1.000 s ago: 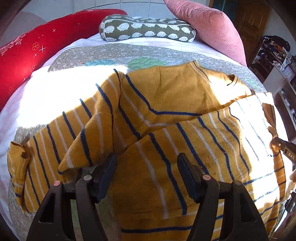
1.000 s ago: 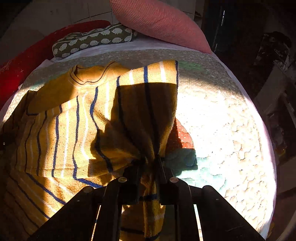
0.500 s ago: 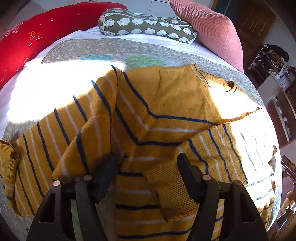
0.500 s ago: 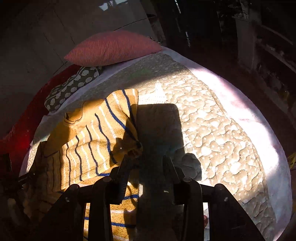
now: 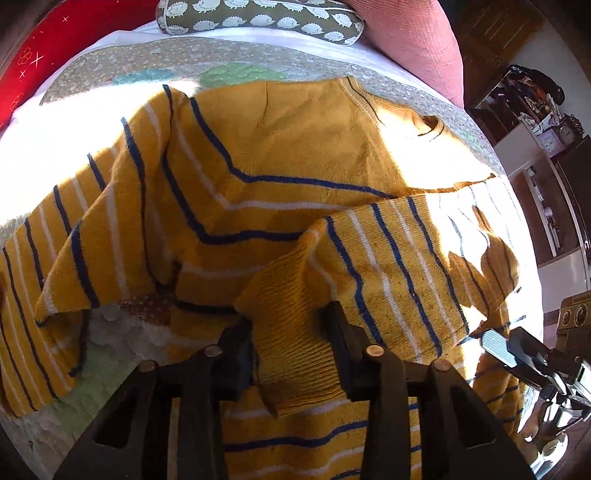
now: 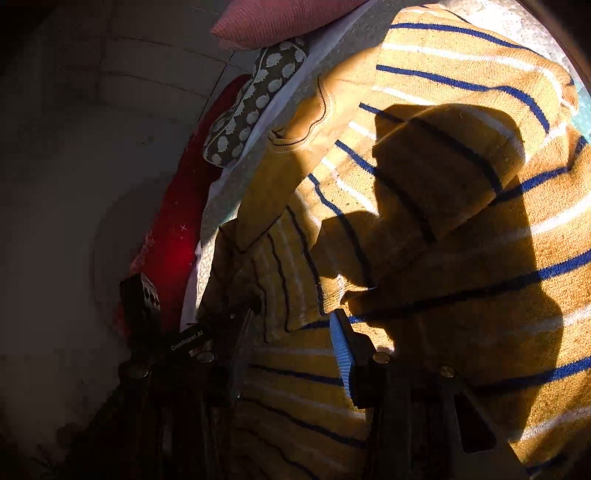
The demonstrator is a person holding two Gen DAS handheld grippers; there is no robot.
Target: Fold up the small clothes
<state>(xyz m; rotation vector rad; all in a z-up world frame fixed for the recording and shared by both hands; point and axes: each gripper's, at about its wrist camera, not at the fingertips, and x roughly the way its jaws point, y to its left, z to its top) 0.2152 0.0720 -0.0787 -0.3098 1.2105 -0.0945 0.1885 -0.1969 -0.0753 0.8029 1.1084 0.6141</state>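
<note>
Folded inward, the sleeve cuff [image 5: 295, 354] sits in your closing left tool [image 5: 291, 332]; right tool [image 6: 295, 343] released, opening; tugging undoes the sweater [image 5: 303, 155] fold.

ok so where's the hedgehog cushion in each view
Left wrist view: the hedgehog cushion lies along the top edge, centre, beyond the striped sweater.
Right wrist view: it sits upper centre-left, tilted, just left of the sweater's neckline.
Shared landmark: the pink pillow next to it in both.
</note>
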